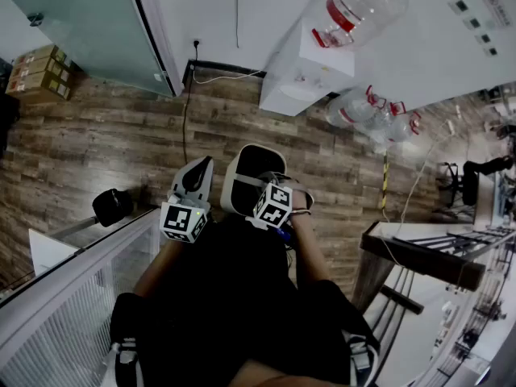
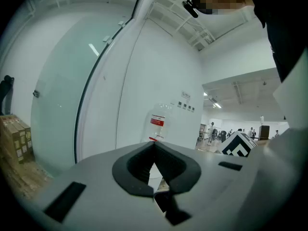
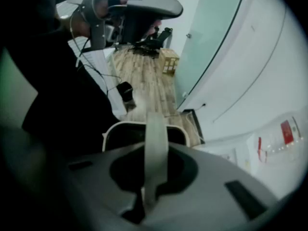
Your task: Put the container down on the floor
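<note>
Wood planks of the floor (image 1: 97, 151) are lying bare to the left of and beyond the container (image 1: 229, 182), which is hanging close in front of the person's dark torso, its white rim ringing a dark inside. Whether its base is touching the planks I cannot tell. The right gripper (image 1: 270, 188) is clamping the handle (image 3: 156, 143), a pale band running up between its closed jaws, with the rim showing just beyond them. The left gripper (image 1: 197, 176) is sitting just beside the container on its left, jaws pressed together with nothing between them. A glass screen (image 1: 72, 297) is edging the space at lower left, its top rail passing near that gripper. A table (image 1: 419, 248) is closing in on the right, its corner near the person's right arm. Farther off, the dispenser (image 1: 302, 83) is standing against the white wall with spare bottles (image 1: 371, 111) beside it, well apart from the container. Boxes (image 1: 40, 71) are sitting at far left by a green glass panel (image 1: 89, 22).
</note>
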`<action>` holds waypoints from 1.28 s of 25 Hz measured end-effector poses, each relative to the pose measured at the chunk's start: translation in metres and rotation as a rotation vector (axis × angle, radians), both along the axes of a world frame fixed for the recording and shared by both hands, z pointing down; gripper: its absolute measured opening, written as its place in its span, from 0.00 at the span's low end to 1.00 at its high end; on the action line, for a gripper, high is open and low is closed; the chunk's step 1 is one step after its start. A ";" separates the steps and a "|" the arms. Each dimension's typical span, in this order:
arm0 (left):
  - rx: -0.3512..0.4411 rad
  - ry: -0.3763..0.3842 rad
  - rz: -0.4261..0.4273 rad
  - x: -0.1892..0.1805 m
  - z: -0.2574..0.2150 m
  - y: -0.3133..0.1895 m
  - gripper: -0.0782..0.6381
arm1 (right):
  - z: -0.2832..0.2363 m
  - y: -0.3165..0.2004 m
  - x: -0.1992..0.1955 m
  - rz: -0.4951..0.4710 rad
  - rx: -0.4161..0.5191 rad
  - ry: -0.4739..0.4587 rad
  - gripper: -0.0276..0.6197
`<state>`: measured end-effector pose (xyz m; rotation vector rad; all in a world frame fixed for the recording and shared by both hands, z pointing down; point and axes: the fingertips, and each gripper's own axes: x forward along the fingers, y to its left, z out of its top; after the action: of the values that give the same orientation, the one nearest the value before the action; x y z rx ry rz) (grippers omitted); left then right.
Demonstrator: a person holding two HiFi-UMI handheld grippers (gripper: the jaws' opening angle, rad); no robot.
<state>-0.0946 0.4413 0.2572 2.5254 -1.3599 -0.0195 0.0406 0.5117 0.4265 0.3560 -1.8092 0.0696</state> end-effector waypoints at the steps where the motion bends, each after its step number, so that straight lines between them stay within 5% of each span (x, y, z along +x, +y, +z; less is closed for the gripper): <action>1: 0.000 -0.001 0.002 0.001 0.000 0.000 0.15 | 0.000 0.000 0.001 0.003 0.002 -0.001 0.09; 13: 0.005 -0.012 0.019 0.019 0.000 0.012 0.15 | 0.007 0.012 0.013 0.029 -0.007 -0.012 0.09; 32: 0.011 -0.046 -0.031 0.105 0.005 0.039 0.15 | 0.029 0.023 0.085 0.062 -0.020 -0.042 0.09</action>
<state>0.0108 0.4802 0.2617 2.5286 -1.4199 0.0261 0.1255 0.5349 0.4555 0.3996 -1.8377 0.1392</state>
